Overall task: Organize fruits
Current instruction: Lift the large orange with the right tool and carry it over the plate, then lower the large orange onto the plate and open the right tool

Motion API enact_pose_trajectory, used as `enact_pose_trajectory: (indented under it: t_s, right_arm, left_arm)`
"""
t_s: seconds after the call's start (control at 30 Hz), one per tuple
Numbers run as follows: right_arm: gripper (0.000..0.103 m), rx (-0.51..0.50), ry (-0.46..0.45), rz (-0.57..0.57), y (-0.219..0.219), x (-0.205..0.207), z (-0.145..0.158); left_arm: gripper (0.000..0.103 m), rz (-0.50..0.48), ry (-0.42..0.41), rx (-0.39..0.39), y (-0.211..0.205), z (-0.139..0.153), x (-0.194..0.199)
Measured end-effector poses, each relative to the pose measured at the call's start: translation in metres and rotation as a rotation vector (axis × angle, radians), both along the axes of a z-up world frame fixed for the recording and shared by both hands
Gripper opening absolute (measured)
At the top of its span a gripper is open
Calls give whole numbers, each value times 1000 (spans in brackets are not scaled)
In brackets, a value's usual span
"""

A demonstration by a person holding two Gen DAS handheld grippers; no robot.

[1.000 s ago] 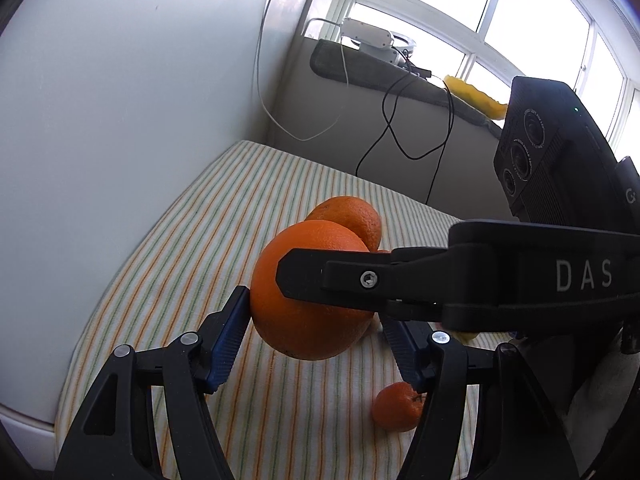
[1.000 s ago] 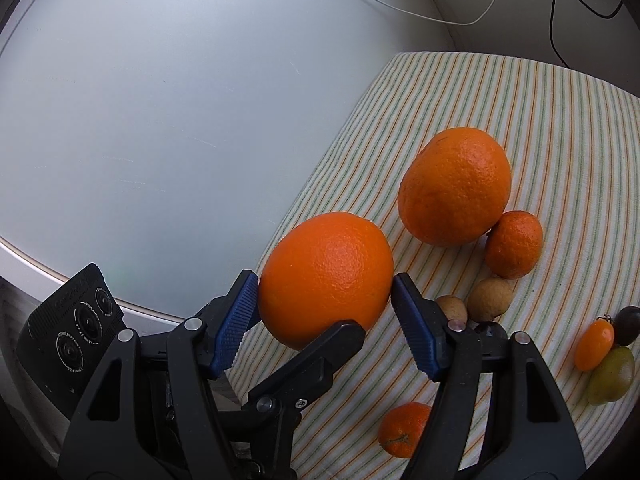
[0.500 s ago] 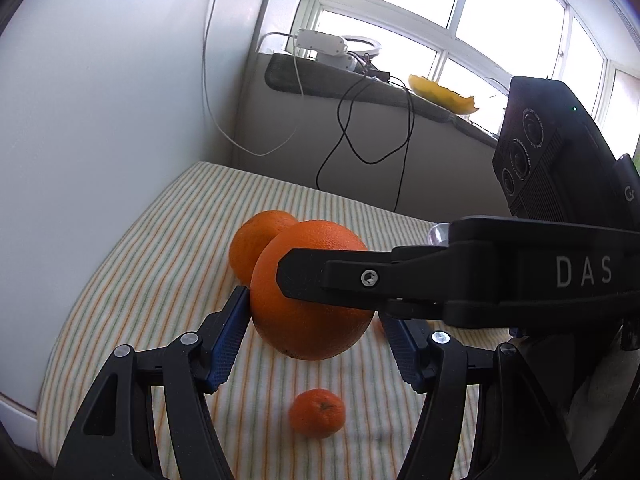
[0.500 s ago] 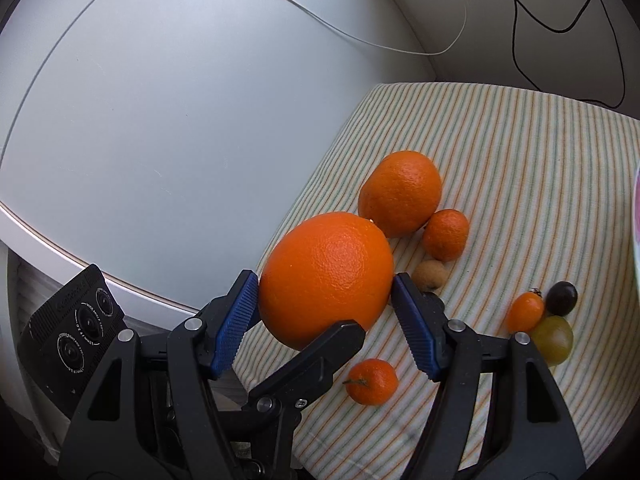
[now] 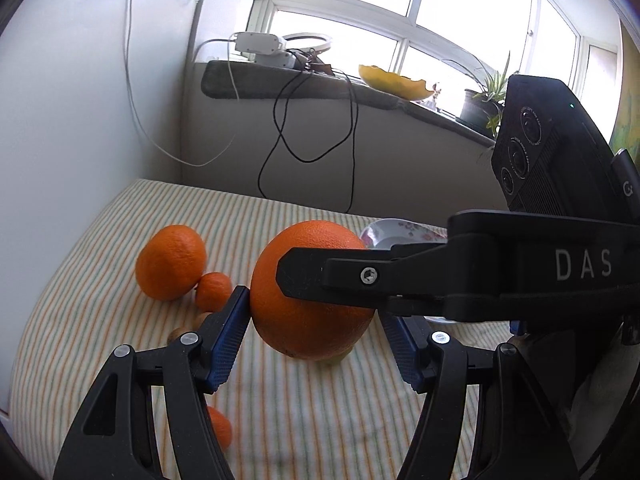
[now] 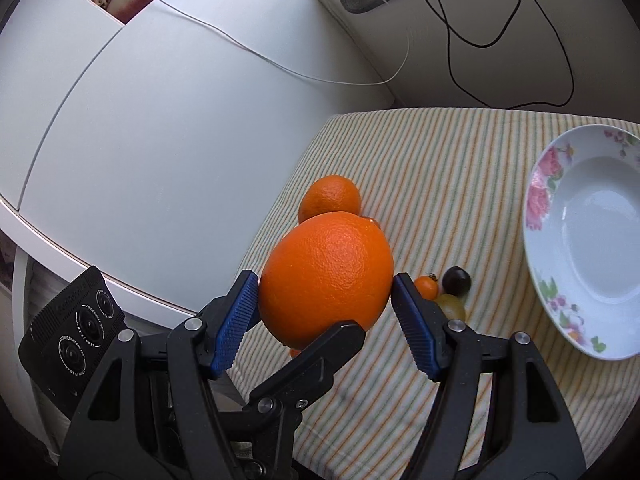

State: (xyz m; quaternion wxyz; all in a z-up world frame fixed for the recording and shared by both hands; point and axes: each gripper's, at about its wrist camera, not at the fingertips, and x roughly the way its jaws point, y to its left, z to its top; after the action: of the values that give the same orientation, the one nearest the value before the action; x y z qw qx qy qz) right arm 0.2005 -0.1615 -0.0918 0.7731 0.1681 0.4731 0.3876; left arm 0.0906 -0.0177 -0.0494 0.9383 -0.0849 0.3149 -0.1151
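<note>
Right wrist view: both grippers clamp one big orange [image 6: 326, 276] held above the striped cloth [image 6: 440, 168]. The right gripper [image 6: 325, 304] presses its blue pads on the fruit's sides; the left gripper [image 5: 314, 326] grips it crosswise, one finger under it. Just beyond the right pad lie three small tomatoes [image 6: 448, 292]. Farther right sits a flowered plate [image 6: 536, 200]. Behind the held fruit rests a second orange [image 6: 330, 196].

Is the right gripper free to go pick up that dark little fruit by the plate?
Probably not yet: the right gripper and left gripper are both clamped on the big orange. The dark fruit itself lies uncovered.
</note>
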Motion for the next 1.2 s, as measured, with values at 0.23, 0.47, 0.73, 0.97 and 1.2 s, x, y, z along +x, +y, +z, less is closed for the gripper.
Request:
enact_pose_trajectory:
  t_s: [0.23, 0.47, 0.73, 0.97, 1.2]
  right_arm:
    - [72, 2, 0, -52, -47, 3, 3]
    - [72, 0, 12, -106, -85, 12, -2]
    - [72, -5, 24, -150, -119, 27, -11]
    - [72, -16, 32, -175, -143, 44, -19]
    - [72, -24, 41, -195, -158, 62, -26]
  left_arm:
    - [65, -49, 0, -4, -35, -2, 16]
    - [65, -97, 8, -7, -69, -6, 30]
    - [65, -137, 22, -9, -102, -12, 45]
    - [65, -166, 43, -12, -126, -20, 62]
    - [65, -178, 65, -14, -139, -28, 83]
